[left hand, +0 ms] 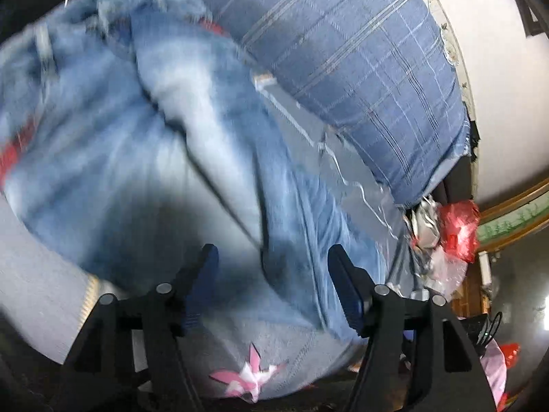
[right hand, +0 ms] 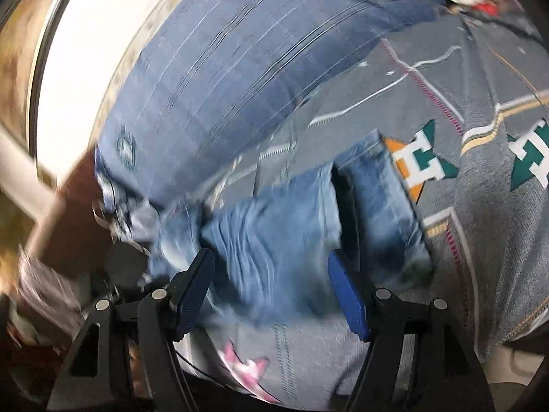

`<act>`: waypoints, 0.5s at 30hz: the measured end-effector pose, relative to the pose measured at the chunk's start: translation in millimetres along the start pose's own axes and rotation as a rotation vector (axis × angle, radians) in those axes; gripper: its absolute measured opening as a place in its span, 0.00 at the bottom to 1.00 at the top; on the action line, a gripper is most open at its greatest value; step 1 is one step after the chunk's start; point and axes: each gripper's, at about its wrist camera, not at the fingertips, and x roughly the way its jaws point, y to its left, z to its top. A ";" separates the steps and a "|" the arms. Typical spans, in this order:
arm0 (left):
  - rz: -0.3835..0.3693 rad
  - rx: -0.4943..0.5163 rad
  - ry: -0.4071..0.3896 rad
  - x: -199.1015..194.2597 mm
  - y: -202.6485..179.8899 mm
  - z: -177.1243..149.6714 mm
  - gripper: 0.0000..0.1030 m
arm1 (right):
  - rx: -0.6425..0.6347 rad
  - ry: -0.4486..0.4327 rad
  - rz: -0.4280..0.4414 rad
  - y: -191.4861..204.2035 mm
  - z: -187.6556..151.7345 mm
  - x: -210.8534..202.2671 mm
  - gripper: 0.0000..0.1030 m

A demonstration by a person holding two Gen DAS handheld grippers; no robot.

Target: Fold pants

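Lying rumpled on the grey bedspread [right hand: 480, 206] beside a blue pillow [left hand: 360, 68], the jeans [left hand: 154, 130] sit below the left hand-held gripper [left hand: 272, 257] and right hand-held gripper [right hand: 271, 261], both released, grasping nothing.

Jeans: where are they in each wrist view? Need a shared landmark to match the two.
Left wrist: the jeans fill the left and centre, ahead of the open left gripper.
Right wrist: the jeans lie at centre, just ahead of the open right gripper, on the grey bedspread.
Shared landmark: the blue checked pillow, behind the jeans in both.
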 end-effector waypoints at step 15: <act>0.487 0.203 0.200 123.3 -38.0 127.7 0.67 | 0.036 0.149 -0.321 -23.8 58.4 95.9 0.34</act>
